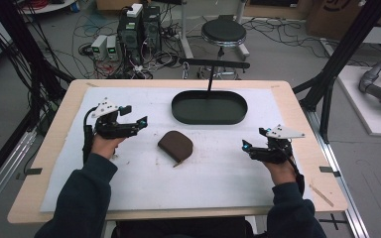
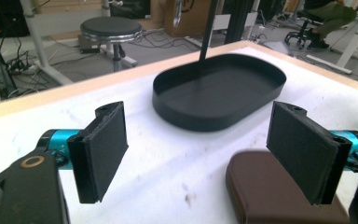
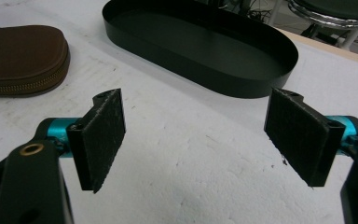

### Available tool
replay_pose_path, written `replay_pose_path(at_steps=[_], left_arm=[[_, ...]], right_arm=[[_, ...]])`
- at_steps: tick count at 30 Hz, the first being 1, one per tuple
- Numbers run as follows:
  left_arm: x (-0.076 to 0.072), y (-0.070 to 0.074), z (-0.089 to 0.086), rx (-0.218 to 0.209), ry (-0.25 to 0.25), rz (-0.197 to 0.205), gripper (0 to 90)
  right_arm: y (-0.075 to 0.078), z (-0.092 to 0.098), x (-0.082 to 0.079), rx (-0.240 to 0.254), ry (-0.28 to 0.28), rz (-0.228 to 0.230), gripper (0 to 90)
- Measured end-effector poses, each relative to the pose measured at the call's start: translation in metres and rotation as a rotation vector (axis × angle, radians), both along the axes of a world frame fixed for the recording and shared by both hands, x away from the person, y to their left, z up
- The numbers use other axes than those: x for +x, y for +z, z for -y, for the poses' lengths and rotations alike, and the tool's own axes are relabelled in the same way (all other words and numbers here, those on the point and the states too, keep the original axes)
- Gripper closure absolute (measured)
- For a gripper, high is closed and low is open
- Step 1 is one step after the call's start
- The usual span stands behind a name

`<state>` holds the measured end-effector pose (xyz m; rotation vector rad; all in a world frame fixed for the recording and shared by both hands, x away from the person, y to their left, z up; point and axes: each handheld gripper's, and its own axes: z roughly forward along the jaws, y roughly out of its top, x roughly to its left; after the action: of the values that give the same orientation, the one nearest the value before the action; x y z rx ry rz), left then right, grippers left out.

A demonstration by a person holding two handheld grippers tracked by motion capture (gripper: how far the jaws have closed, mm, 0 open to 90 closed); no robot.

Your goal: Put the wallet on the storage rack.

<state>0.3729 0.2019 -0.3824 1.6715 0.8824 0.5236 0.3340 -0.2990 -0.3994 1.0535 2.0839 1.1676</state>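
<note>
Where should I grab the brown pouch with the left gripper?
Probably across its flat faces at the rounded edge nearest the left gripper, coming in low from the pouch's left. The pouch lies flat on the white mat, apart from the tray, with its zipper pull sticking out at the near corner. The fingers stand wide open, empty.

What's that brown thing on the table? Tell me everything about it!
It's a small brown pouch, like a coin purse, that looks like leather. One end is rounded, the other straight, and a brass-coloured zip runs along its edge, shut. It lies flat on the white mat, in front of the black tray and apart from it. Nothing touches it but the mat. The left gripper hangs open just left of it.
</note>
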Motion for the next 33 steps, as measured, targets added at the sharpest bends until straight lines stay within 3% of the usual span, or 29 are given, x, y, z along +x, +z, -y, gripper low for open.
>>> replay_pose_path(at_steps=[11, 19, 24, 33], left_arm=[[-0.035, -0.013, -0.029, 0.01, 0.061, 0.009, 19.6], [-0.047, -0.026, -0.052, 0.024, 0.113, 0.019, 19.9], [-0.05, -0.031, -0.067, 0.006, 0.153, 0.022, 20.0], [-0.052, -0.039, -0.082, -0.007, 0.195, 0.017, 20.0]], right_arm=[[-0.001, -0.025, -0.002, -0.028, 0.065, 0.007, 20.7], [-0.005, -0.059, 0.001, -0.053, 0.139, 0.002, 20.7], [-0.012, -0.088, 0.009, -0.077, 0.197, -0.027, 20.7], [-0.017, -0.162, 0.019, -0.123, 0.311, -0.024, 20.7]])
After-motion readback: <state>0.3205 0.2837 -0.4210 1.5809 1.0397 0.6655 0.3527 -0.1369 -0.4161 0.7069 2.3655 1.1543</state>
